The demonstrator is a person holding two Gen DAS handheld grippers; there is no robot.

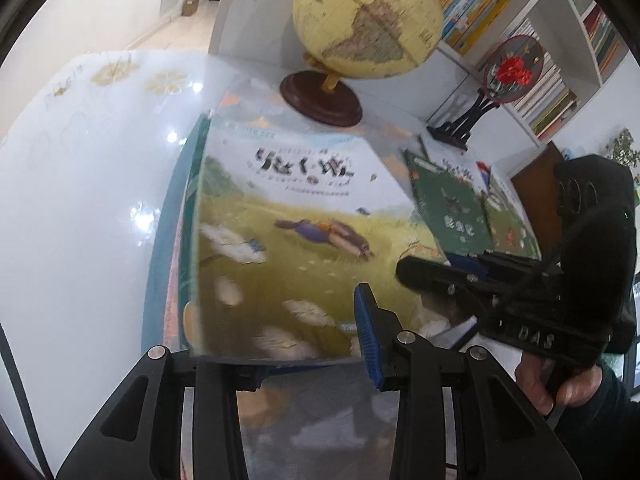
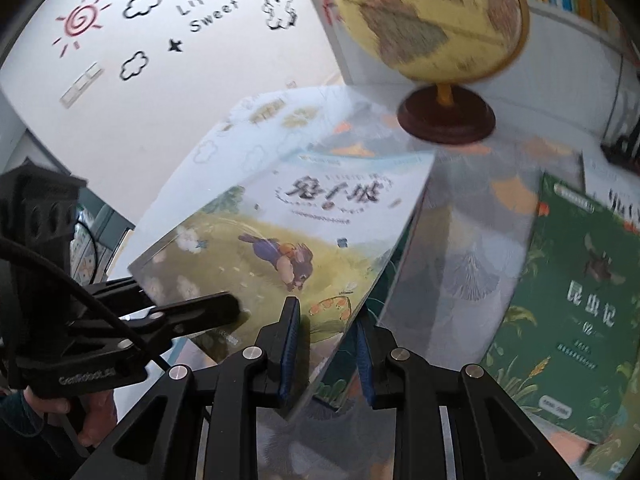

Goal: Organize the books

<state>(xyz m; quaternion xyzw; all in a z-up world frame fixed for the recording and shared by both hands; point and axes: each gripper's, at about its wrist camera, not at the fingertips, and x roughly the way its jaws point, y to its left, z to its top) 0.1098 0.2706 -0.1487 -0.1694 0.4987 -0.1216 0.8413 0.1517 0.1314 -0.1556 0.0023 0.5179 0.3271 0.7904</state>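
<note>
We've got the rabbit book (image 2: pixel 280 236) pinched at its near edge by both grippers, so this is a two-handed carry. The right gripper (image 2: pixel 326 340) has its blue fingers (image 2: pixel 290 344) clamped on the near right corner of the cover. The left gripper (image 1: pixel 304 344) grips the same near edge further left; one of its blue fingers (image 1: pixel 366 336) shows above the cover, the other is hidden under it, so we read it as clamped on the book rather than spread.

The book is tilted, far edge out toward the globe (image 1: pixel 366 20), and appears to lie over a teal book (image 1: pixel 160 240) on the glossy bench (image 1: pixel 80 160). A green insect book (image 2: pixel 576 308) lies flat on the bench to the right, well apart. The bookshelf (image 1: pixel 560 40) stands behind the globe.

Our guess for the step: set this book square onto the pile.

How to do it well:
- Keep both grips level with each other, or the thin cover twists.
- Watch the far edge: the globe's wooden base (image 1: pixel 320 98) is close, don't shove into it.
- Line the spine up with the teal book before lowering.
- Let go only once it lies flat.

Frames are blurred, so contact under the book can't be confirmed.
</note>
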